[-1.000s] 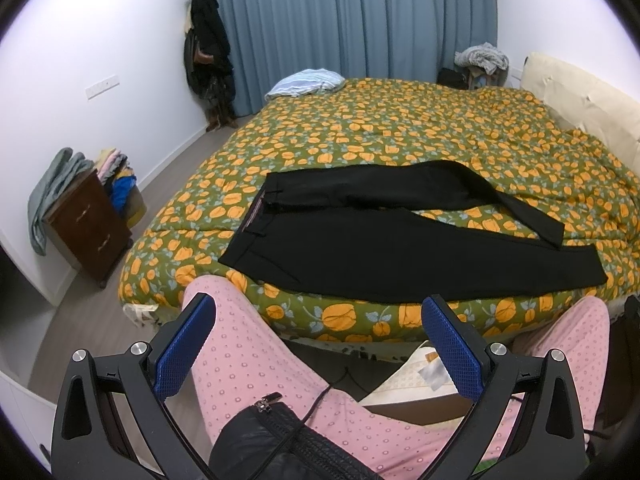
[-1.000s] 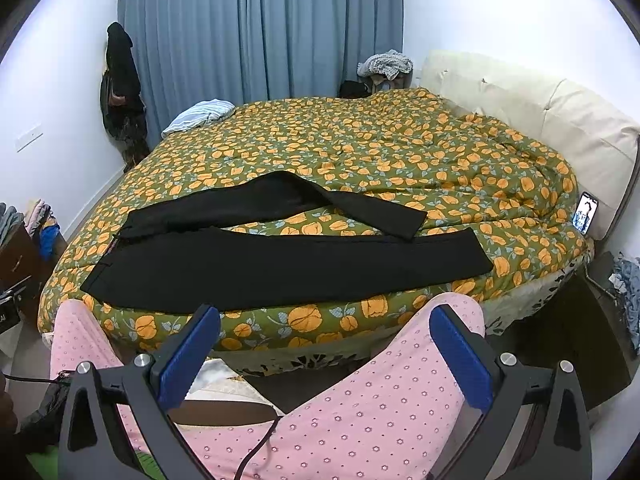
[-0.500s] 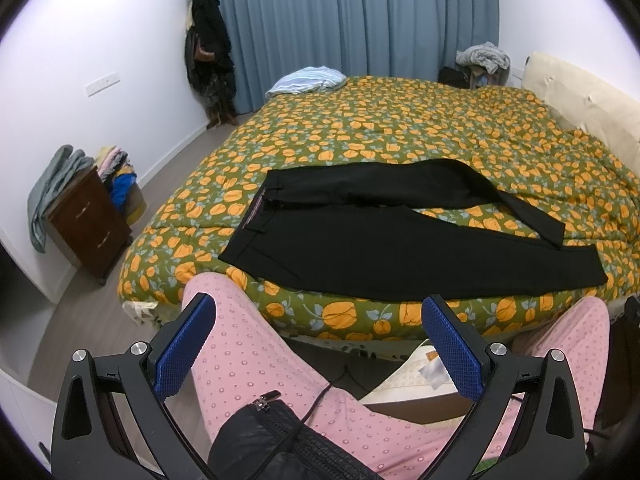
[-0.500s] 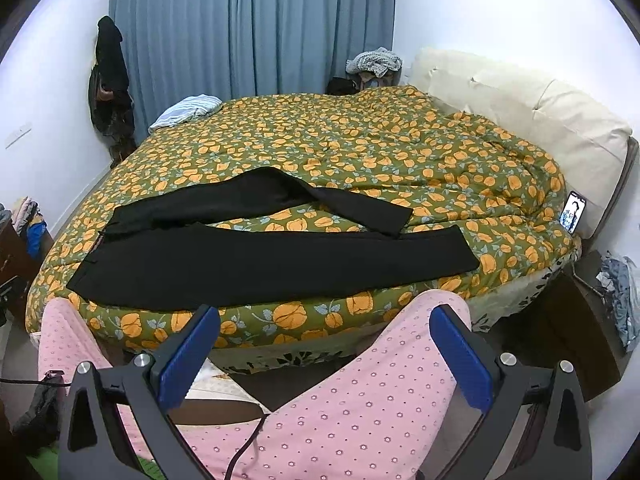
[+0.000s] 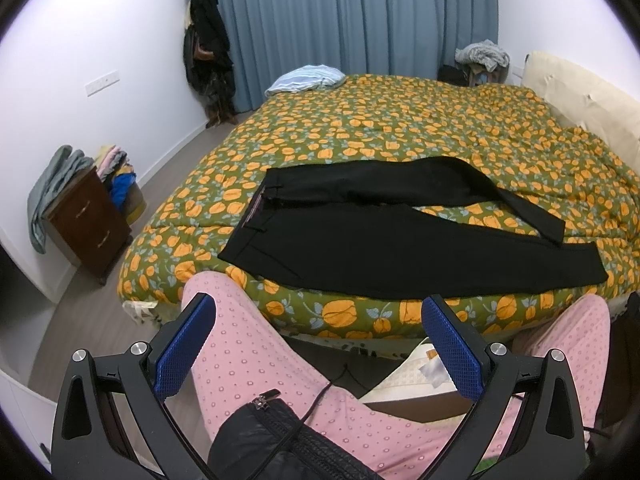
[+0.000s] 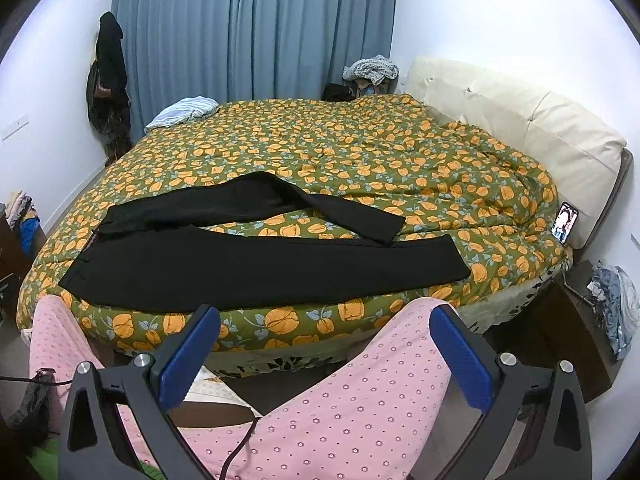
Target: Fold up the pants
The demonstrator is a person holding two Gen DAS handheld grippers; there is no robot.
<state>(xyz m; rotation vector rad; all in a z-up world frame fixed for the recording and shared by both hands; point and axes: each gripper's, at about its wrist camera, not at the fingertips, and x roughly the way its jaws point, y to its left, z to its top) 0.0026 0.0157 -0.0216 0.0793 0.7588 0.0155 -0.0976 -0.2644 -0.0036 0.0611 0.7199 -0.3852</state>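
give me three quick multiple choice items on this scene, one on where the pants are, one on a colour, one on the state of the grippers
1. Where do the pants lie?
A. on the floor
B. on the bed, near its front edge
C. on the nightstand

2. What colour are the pants?
A. black
B. pink
C. blue

3. How do the left gripper and right gripper stand?
A. both shut on cloth
B. one open, one shut
C. both open, holding nothing

Answers: 1 B, they are spread flat on the flowered quilt; 2 A, plain black against orange and green; 3 C, the blue pads stand wide apart, short of the bed.

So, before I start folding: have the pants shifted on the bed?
No. The pants lie unchanged against the quilt and its orange flowers; only the camera view drifted slightly.
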